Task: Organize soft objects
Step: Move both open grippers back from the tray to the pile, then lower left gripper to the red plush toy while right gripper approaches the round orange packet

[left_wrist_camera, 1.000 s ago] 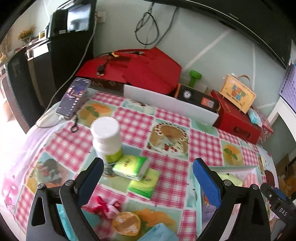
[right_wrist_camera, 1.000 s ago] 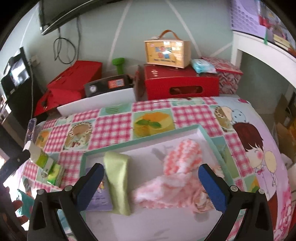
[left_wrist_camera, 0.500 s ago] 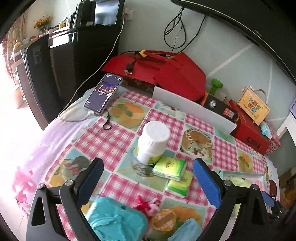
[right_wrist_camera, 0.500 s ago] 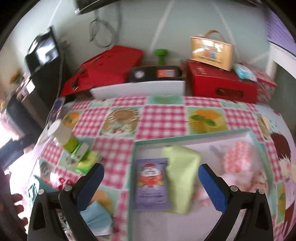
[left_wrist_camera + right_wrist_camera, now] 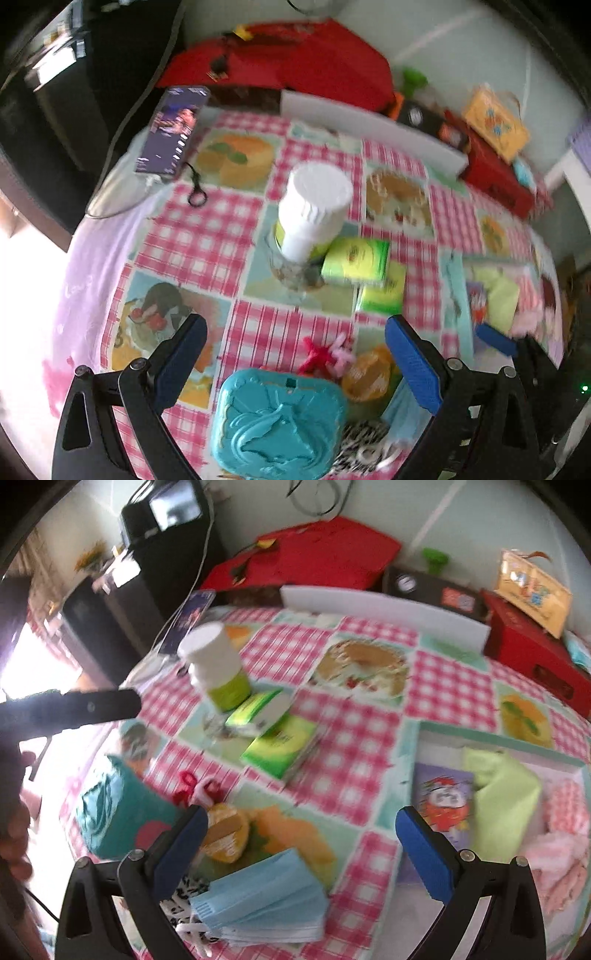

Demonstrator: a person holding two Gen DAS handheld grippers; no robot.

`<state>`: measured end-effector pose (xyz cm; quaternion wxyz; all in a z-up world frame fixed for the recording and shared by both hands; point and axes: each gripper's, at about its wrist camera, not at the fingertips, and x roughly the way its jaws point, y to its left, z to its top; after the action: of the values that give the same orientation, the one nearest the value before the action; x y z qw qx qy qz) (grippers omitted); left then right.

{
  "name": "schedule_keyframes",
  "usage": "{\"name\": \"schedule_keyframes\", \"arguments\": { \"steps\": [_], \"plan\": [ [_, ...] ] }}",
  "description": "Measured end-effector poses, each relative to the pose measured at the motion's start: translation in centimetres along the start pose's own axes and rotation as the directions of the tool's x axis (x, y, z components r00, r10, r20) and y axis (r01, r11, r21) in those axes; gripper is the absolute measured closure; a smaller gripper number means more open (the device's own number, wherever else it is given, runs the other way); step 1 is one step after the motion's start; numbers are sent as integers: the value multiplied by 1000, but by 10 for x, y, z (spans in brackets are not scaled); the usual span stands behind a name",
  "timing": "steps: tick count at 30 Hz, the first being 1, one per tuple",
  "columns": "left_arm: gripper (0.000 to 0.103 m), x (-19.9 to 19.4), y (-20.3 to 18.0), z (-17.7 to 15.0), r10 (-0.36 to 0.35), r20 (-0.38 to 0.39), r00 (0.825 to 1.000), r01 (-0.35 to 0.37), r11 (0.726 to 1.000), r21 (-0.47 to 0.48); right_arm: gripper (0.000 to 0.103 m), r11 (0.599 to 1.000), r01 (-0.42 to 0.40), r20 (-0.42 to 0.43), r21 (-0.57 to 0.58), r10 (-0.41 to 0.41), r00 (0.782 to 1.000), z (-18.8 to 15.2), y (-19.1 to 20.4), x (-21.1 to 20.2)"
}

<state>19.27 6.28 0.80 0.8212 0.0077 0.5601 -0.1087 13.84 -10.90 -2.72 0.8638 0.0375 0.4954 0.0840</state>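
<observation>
**Right claw swung off the tray toward the loose pile — next pick: face masks**

Since a second ago the right view has swept left: the tray with its pink knit filled the frame then, and now it sits at the right edge while the clutter on the checked worktop [image 5: 369,746] fills the centre. Left view has tipped down onto the teal case.

Right claw [image 5: 297,843]: jaws wide apart, nothing between them. Left claw [image 5: 295,350]: likewise spread and empty, hovering over the teal case [image 5: 280,421].

Tray [image 5: 410,760] already holds a printed pouch [image 5: 441,805], a green cloth [image 5: 502,805] and the pink knit [image 5: 557,834].

Soft items outside the tray: blue face masks [image 5: 262,901], stacked near the front edge just below my right claw; red-and-pink ribbon [image 5: 195,788] beside the teal case; two green tissue packs [image 5: 280,746] by the white bottle [image 5: 216,664].

Judgement: masks are the closest candidate.
- Stack is loose and springy; pinch across the pleated middle, not one corner, or layers will fan out.
- Go low so the lower finger slides under the bottom mask.
- Ear loops trail near a zebra-print item [image 5: 184,890]; lift straight up first.
- Frames are blurred; steady before closing.
</observation>
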Motion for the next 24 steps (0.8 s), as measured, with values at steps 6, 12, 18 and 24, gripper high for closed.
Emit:
{"name": "schedule_keyframes", "arguments": {
  "steps": [6, 12, 18, 24],
  "plan": [
    [6, 22, 2, 6, 0, -123, 992, 9, 998, 69, 0, 996, -15, -70, -90, 9, 998, -9, 24, 25],
    [6, 42, 2, 8, 1, -215, 977, 19, 996, 89, 1, 987, -28, -119, -158, 9, 993, -15, 41, 46],
    [6, 67, -4, 8, -6, -320, 947, 39, 995, 96, 5, 984, -26, -133, -179, 2, 991, -17, 48, 55],
    [7, 76, -7, 9, 23, -344, 939, 15, 994, 107, 10, 980, -37, -130, -197, 12, 992, -18, 53, 60]
  ]
}}
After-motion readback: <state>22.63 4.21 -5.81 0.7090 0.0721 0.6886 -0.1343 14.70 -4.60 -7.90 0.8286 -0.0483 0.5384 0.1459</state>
